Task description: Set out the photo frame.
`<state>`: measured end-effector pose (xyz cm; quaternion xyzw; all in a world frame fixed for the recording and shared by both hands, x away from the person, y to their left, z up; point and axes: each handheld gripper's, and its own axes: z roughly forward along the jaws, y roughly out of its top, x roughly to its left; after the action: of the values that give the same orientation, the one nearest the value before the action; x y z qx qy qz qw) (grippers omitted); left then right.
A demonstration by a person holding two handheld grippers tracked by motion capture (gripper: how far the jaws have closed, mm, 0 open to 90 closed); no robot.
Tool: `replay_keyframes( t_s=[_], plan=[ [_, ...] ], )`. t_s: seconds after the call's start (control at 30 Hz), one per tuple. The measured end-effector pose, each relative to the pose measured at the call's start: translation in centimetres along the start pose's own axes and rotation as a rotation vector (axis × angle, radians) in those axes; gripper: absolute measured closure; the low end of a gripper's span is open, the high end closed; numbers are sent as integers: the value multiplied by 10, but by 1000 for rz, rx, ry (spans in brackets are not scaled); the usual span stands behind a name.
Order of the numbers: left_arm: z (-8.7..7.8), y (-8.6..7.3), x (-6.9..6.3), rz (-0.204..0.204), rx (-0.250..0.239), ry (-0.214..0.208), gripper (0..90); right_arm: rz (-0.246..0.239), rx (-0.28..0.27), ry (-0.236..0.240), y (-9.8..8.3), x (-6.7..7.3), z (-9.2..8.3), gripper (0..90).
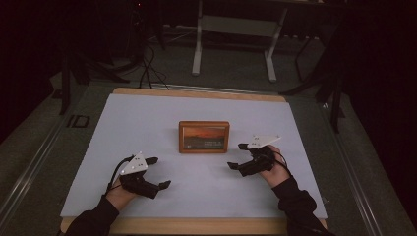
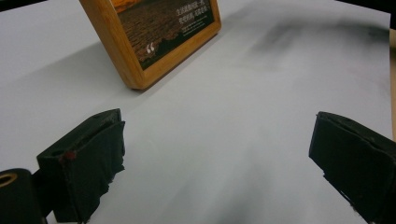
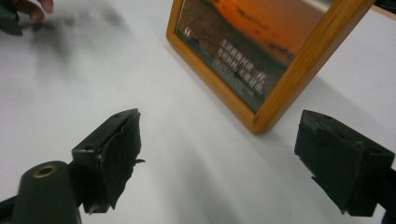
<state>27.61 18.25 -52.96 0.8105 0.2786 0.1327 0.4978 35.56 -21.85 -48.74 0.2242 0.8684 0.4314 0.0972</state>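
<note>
Near edge of the bench (image 1: 147, 223): both forearms come in over the wooden lip, dark sleeves, hands resting low on the white mat (image 1: 147, 123).

Left gripper (image 1: 155, 173) sits near the near-left corner of the mat, jaws spread wide, nothing between them. Left gripper view confirms it: pads (image 2: 88, 158) far apart, bare mat in the gap. It's angled inward toward the middle of the bench, so the frame's near-left corner is already in its line of sight.

Right gripper (image 1: 237, 156) is further in, right of centre, also wide open and empty. In the right gripper view its pads (image 3: 112, 149) bracket bare mat, with the frame's near-right corner just beyond the right pad. It's closer to the frame than the left one, near but not touching.

Picture frame (image 1: 204, 137) is at the middle of the mat, between the two grippers and a bit beyond them. Wooden border, orange sunset print with white text. It leans back slightly on its bottom edge, face toward the person; I can't see a rear stand.

My read: symmetric approach from both sides, jaws pre-opened, each aimed at a side of the frame. No contact yet. A leaning frame tips easily, so pinching both side rails makes more sense than a one-sided push.

Far side: bench's far edge, then dark floor, cables (image 1: 147, 64) and a white stand (image 1: 236, 29).
</note>
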Motion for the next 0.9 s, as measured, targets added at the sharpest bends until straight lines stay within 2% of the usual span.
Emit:
replay_keyframes(
  t_s=[0.3,0.43,0.5,0.67,0.8,0.9],
  plan=[
    [0,0,0,2,5,0,39,29,-28,-28,-26,16,-1,143],
    [0,0,0,8,3,-1,39,49,-36,-26,-38,19,-2,144],
    [0,0,-1,6,2,-1,39,47,-31,-40,-44,21,-3,144],
    [0,-1,-2,9,6,-2,39,61,-29,-35,-54,25,-10,144],
    [0,-1,-2,9,7,-3,39,43,-23,-50,-61,29,-16,144],
    [0,-2,-1,10,10,-4,39,56,-28,-48,-65,30,-20,144]
  ],
)
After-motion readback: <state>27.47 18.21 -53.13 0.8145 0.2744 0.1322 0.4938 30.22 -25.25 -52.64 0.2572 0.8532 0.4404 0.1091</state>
